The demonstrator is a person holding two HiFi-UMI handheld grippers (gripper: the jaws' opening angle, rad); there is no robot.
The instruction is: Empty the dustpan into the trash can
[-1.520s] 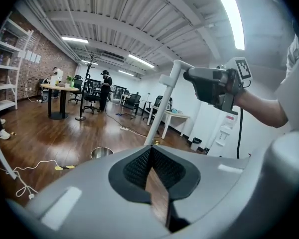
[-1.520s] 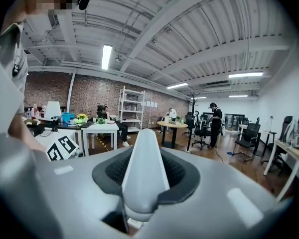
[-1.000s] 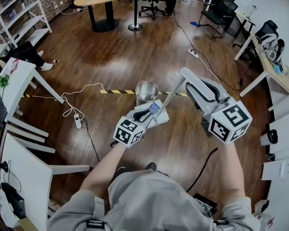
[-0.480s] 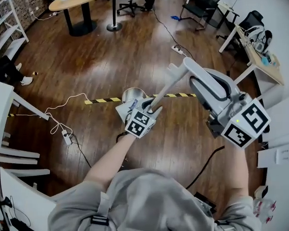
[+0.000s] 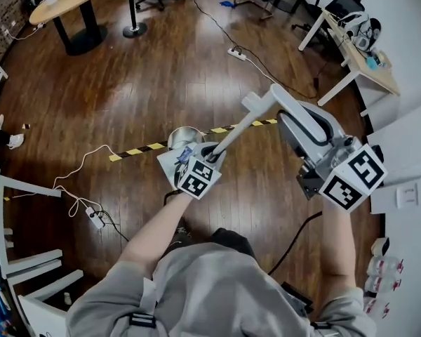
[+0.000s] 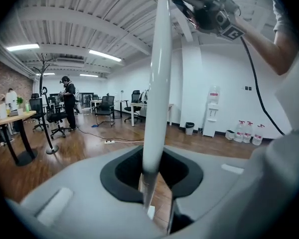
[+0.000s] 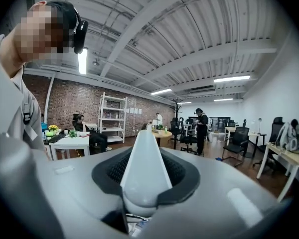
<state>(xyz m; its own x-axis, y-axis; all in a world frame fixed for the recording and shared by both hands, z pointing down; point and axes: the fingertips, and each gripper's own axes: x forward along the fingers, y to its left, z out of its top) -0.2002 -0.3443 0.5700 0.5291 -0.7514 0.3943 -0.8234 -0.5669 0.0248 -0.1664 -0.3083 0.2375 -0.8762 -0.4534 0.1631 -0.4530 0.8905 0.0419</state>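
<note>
Two tools hold one long-handled dustpan above the wooden floor. The left tool, its jaws just closed further, clamps the white handle near the pan. The right tool is clamped on the handle's top end. The pan hangs beside the steel trash can.

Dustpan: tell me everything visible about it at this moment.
The dustpan looks like light grey plastic, with a long straight pole handle. It is held slanted, its pan low at the near rim of the steel trash can; contact there cannot be told. The left gripper, whose jaws have just been closing, clamps the lower handle; the right gripper grips its tapered top end.
</note>
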